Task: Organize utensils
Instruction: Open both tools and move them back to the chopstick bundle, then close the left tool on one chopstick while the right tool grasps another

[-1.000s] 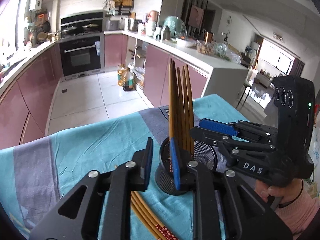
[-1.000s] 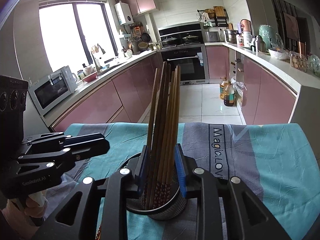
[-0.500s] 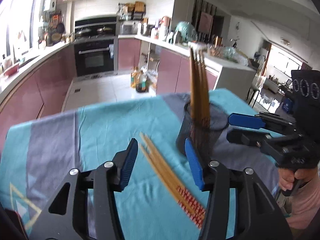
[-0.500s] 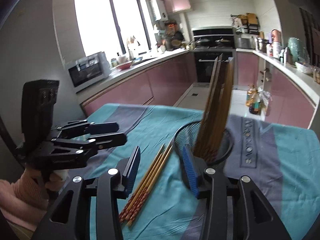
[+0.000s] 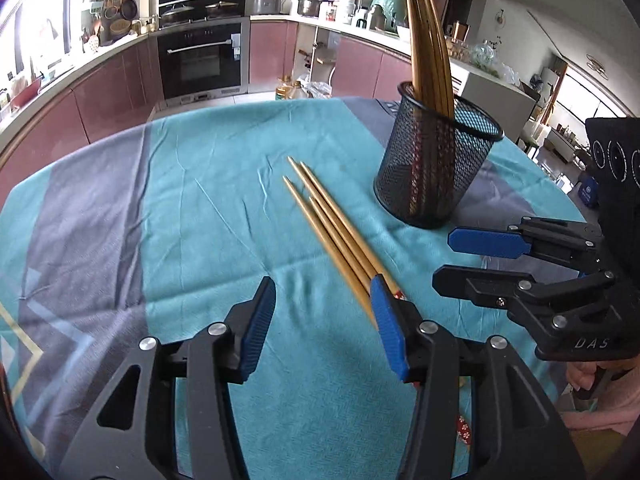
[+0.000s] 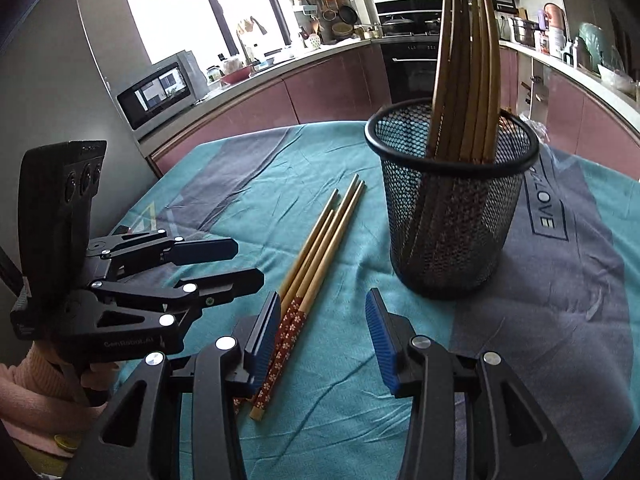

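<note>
Left wrist view is showing the left gripper (image 5: 322,312) hanging partly open and empty over the teal and grey cloth-covered tabletop (image 5: 208,208), its right pad just beside the four loose bamboo chopsticks with red flowered ends (image 5: 332,228). They are lying in a tight bundle, probably so they can be gathered in one pinch. Beside them the black wire-mesh cup (image 5: 434,168) is standing upright, holding more chopsticks on end. The right gripper (image 6: 322,330) is also standing half open, holding nothing, with the bundle's patterned ends at its left pad. Open cloth is lying left of the bundle; the cup and the other gripper are crowding its right.
</note>
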Available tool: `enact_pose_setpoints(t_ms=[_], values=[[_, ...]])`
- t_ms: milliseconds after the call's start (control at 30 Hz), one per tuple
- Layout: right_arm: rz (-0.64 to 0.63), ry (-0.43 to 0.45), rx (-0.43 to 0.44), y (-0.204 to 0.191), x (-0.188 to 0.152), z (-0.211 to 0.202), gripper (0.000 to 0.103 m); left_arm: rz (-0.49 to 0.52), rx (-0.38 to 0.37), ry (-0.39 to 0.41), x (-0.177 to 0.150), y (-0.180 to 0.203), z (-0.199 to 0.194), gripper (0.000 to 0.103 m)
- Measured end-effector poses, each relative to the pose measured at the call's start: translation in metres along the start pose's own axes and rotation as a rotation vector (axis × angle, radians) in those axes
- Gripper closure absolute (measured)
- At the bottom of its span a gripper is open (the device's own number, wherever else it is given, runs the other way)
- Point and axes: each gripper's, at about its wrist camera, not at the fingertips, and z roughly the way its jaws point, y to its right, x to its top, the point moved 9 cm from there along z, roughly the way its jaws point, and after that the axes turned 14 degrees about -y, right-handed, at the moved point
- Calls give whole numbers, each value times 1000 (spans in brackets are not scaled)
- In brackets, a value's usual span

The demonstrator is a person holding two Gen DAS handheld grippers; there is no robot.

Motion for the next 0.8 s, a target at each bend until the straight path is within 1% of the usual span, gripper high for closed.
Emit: enact_pose_setpoints(t_ms=[133, 267, 333, 533, 600, 700, 767, 800], values=[[8, -4, -10, 3, -4, 3, 61, 5, -7, -19, -1, 4, 7, 54], [11, -11, -11, 3, -8, 6, 61, 12, 12, -36, -4, 9, 13, 54], [11, -13, -9, 3, -8, 8, 61, 13, 10, -46, -6, 12, 16, 54], [10, -17, -8, 3, -7, 10, 61, 10, 24, -46, -5, 11, 17, 56], [11, -21, -8, 3, -7, 11, 61, 10, 31, -49, -4, 10, 17, 59], [11, -29, -10, 4, -9, 12, 61, 9, 34, -52, -4, 8, 19, 61], [8, -33, -13, 3, -9, 14, 61, 12, 51, -53, -4, 6, 19, 67], [5, -36, -12, 2, -8, 15, 62, 10, 53, -53, -5, 6, 19, 68]])
